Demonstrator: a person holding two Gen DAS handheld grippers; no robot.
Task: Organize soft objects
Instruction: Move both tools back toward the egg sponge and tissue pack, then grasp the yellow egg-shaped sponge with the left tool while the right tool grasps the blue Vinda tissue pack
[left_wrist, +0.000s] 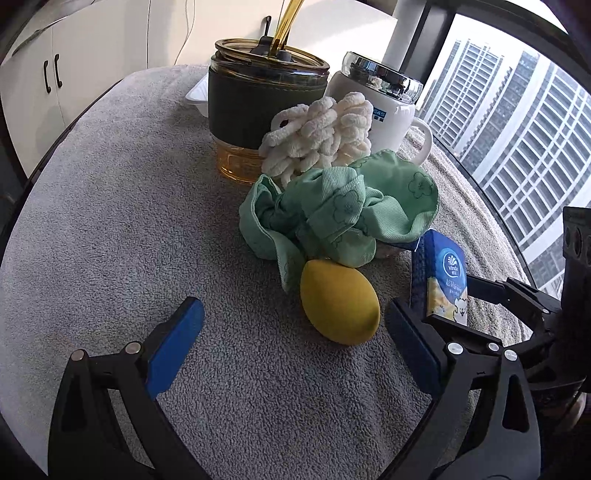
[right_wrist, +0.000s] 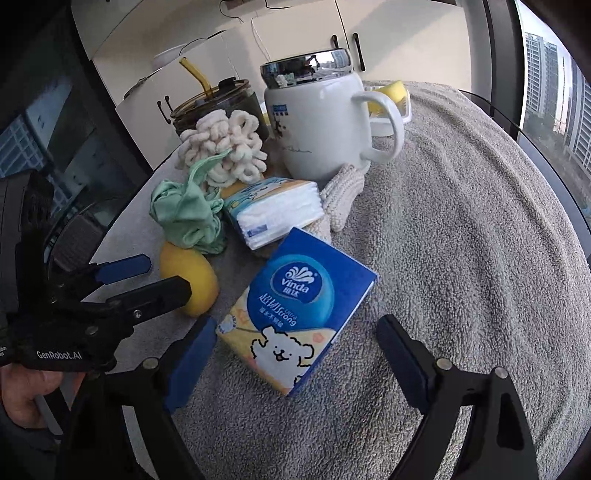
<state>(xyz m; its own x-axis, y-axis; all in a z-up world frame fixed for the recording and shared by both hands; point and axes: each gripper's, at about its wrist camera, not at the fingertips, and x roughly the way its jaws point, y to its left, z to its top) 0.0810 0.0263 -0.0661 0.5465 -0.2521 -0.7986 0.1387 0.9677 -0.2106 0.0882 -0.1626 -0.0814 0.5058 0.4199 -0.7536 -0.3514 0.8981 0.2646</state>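
Note:
A yellow lemon-shaped soft toy (left_wrist: 340, 301) lies on the grey towel, just ahead of my open left gripper (left_wrist: 295, 314), nearer its right finger. Behind it lie a crumpled green cloth (left_wrist: 340, 206) and a cream chenille bundle (left_wrist: 317, 136). My right gripper (right_wrist: 295, 332) is open around a blue Vinda tissue pack (right_wrist: 295, 310), which lies flat between its fingers. A second tissue pack (right_wrist: 275, 210) lies beyond it beside a cream knitted piece (right_wrist: 341, 199). The lemon (right_wrist: 192, 277), green cloth (right_wrist: 184, 214), chenille bundle (right_wrist: 221, 147) and left gripper (right_wrist: 147, 277) also show in the right wrist view.
A dark-sleeved glass tumbler with a yellow straw (left_wrist: 266, 107) and a white lidded mug (right_wrist: 325, 122) stand at the back. A white tray with something yellow (right_wrist: 399, 99) sits behind the mug. The grey towel (right_wrist: 461, 240) covers the table; a window runs along one side.

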